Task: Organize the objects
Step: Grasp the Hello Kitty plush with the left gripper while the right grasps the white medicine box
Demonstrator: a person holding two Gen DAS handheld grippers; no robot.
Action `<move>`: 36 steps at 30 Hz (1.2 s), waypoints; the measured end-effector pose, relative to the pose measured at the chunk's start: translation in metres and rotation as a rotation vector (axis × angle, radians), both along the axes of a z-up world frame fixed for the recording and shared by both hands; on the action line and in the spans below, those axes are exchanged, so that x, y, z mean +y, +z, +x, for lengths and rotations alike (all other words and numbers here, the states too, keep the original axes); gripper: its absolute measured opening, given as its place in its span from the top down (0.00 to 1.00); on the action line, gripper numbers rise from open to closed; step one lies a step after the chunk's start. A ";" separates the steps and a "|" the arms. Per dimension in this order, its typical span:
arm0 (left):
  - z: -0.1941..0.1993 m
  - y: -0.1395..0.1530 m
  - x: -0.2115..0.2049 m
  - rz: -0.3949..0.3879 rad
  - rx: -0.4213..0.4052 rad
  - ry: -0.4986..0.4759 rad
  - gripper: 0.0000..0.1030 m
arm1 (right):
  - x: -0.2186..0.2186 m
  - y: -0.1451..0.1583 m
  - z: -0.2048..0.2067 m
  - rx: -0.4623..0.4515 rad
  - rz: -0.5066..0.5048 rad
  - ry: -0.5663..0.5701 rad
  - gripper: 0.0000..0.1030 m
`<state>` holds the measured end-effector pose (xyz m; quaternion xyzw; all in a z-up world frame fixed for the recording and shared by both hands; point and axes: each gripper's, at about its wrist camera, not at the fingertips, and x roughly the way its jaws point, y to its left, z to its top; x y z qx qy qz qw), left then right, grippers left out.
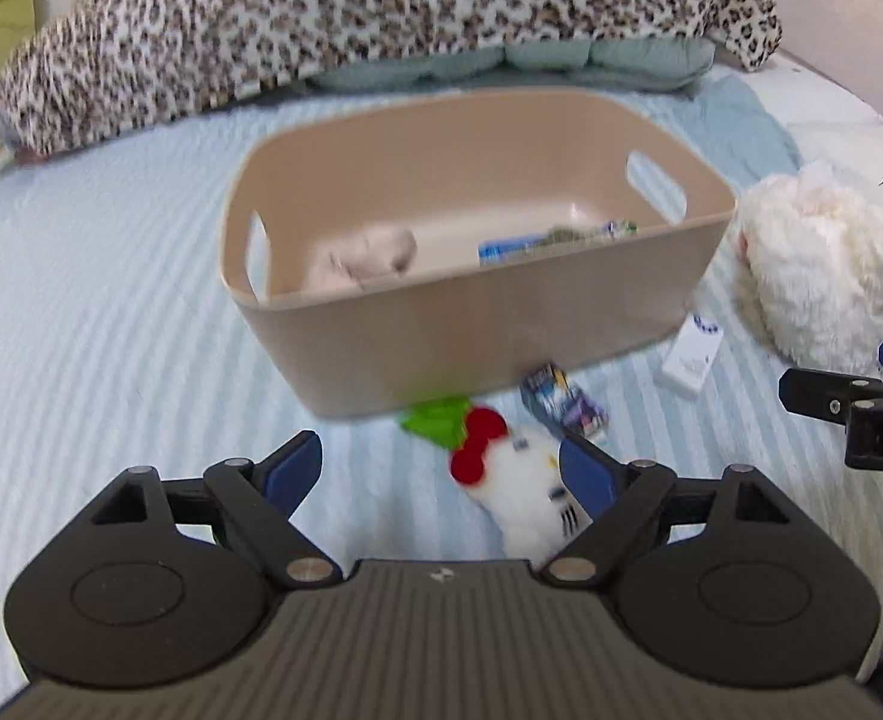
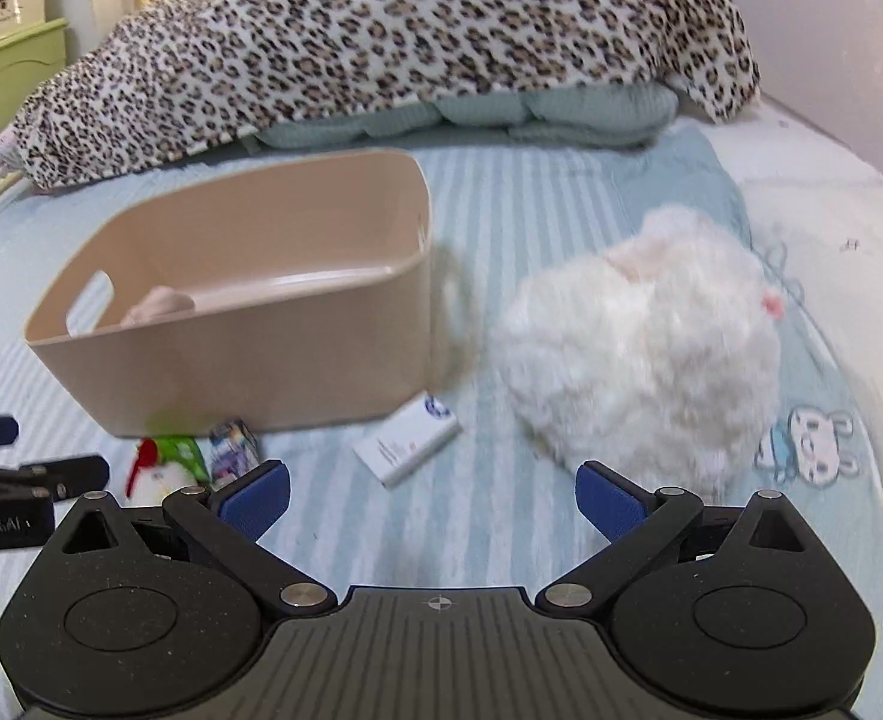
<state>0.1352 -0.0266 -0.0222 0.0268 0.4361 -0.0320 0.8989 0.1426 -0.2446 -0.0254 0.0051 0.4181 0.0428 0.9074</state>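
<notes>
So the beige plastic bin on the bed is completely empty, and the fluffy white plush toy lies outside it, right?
Not quite. The beige plastic bin is not empty: the left wrist view shows a pale soft item and a blue-and-white packet inside. The fluffy white plush toy does lie outside it, on the bed.

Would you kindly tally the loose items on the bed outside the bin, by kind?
Plush toys: 2, the fluffy white plush and the red-bowed white plush.
Boxes or packets: 2, the white box and the blue packet.
Green item: 1.
Total: 5.
</notes>
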 end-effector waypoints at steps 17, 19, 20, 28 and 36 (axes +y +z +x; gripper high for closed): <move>0.032 -0.055 -0.018 -0.073 0.136 0.099 0.16 | -0.006 -0.044 0.018 0.071 0.015 -0.012 0.00; 0.035 -0.062 -0.014 -0.070 0.148 0.130 0.15 | -0.004 -0.049 0.023 0.069 0.016 -0.005 0.00; 0.036 -0.065 -0.012 -0.071 0.151 0.153 0.14 | -0.003 -0.051 0.026 0.068 0.018 -0.002 0.00; 0.040 -0.073 -0.007 -0.072 0.155 0.231 0.14 | 0.006 -0.073 0.054 0.052 0.040 0.012 0.00; 0.043 -0.078 -0.002 -0.082 0.173 0.188 0.14 | 0.014 -0.091 0.078 0.095 0.058 -0.007 0.10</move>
